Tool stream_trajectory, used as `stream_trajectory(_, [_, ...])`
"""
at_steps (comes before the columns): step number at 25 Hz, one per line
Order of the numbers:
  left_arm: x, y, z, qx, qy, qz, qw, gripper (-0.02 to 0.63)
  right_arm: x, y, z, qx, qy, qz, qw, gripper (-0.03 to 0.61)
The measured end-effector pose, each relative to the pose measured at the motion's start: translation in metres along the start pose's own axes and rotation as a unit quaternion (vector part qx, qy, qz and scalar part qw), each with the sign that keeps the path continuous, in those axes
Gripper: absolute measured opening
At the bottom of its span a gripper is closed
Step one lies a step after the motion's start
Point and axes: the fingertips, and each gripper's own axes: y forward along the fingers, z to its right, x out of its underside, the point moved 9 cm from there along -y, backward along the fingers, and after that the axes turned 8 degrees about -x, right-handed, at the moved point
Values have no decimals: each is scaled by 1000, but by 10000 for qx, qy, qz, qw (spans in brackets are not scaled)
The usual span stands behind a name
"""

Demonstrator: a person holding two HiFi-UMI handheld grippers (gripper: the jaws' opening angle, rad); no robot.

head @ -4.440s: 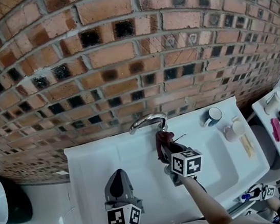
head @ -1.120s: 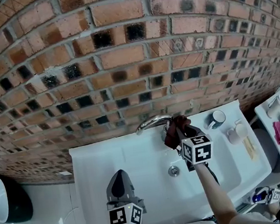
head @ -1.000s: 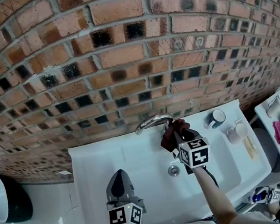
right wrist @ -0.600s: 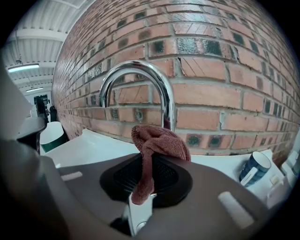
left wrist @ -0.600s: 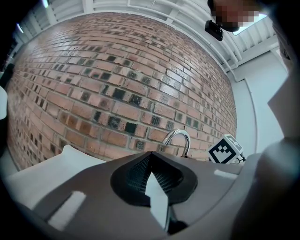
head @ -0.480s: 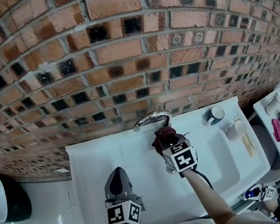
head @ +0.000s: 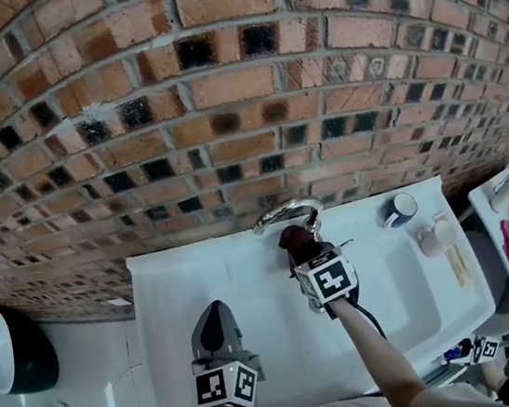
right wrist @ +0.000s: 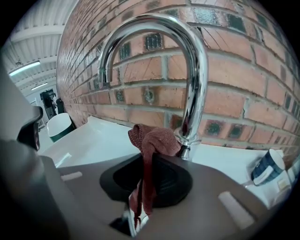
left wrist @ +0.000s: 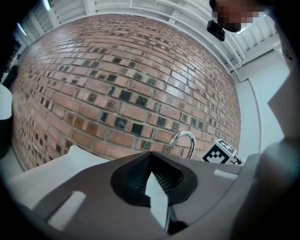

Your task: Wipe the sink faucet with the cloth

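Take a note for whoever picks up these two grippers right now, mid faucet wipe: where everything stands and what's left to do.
Left gripper: fingers shut, empty, held over the sink's left side, away from the faucet.
Right gripper: shut on the reddish cloth, whose bunched end sits beside the faucet's base; contact cannot be confirmed.
Done: cloth gripped and at the faucet. How much is already wiped does not show.
Left: probably rub the base, then go up over the arched spout.
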Motion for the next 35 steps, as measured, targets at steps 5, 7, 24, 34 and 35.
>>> stream_trajectory(5, [-1, 1, 3, 53, 16, 35, 10000, -4, -10, -14, -6, -197, -4, 722, 9972, 43])
stream_trajectory(7, [-2, 0, 6, 98, 38, 68, 9999, -3, -21, -30, -12, -273, -27, 1165, 9928, 43])
stream_trajectory(24, [-56, -57, 39, 477, 635, 1102, 9907, -5, 24, -208, -97, -601, 318, 3858, 9201, 46])
stream_trajectory(34, [-68, -87, 54, 665, 782, 1364, 9853, -5, 43, -229, -116, -547, 332, 3930, 9173, 43])
stream_trajectory(35, [-69, -90, 54, 679, 802, 1382, 9848, -5, 45, -232, -118, -530, 326, 3926, 9176, 43])
